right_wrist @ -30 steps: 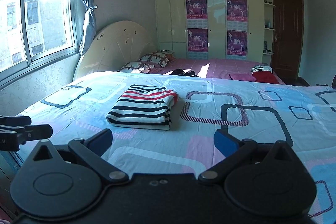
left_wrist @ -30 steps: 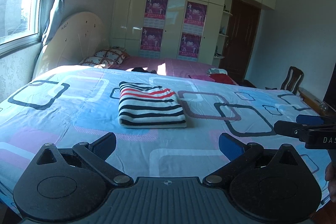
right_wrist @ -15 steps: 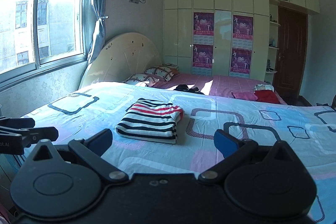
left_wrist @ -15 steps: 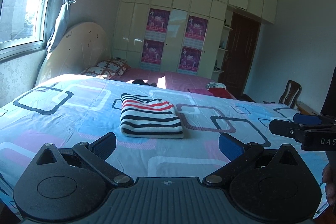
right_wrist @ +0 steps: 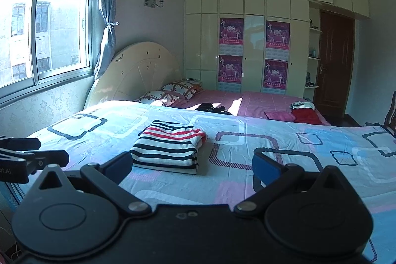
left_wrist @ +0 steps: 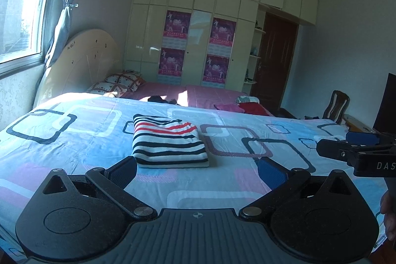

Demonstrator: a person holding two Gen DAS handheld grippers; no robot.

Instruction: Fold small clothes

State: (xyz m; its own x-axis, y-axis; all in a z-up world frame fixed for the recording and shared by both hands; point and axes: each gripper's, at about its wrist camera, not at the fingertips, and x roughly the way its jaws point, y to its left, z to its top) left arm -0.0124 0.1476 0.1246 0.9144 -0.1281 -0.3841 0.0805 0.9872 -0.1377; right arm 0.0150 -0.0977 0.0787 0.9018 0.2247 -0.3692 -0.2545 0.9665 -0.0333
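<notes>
Here, left wrist view: left gripper spread wide, empty, above the bedsheet; folded striped sweater lies just beyond its fingers. Right wrist view: right gripper likewise agape, empty; sweater beyond its left finger.

Both wrist cameras look low across the bed toward the wardrobe, left view from the left, right beside it; both share the striped shirt.
</notes>
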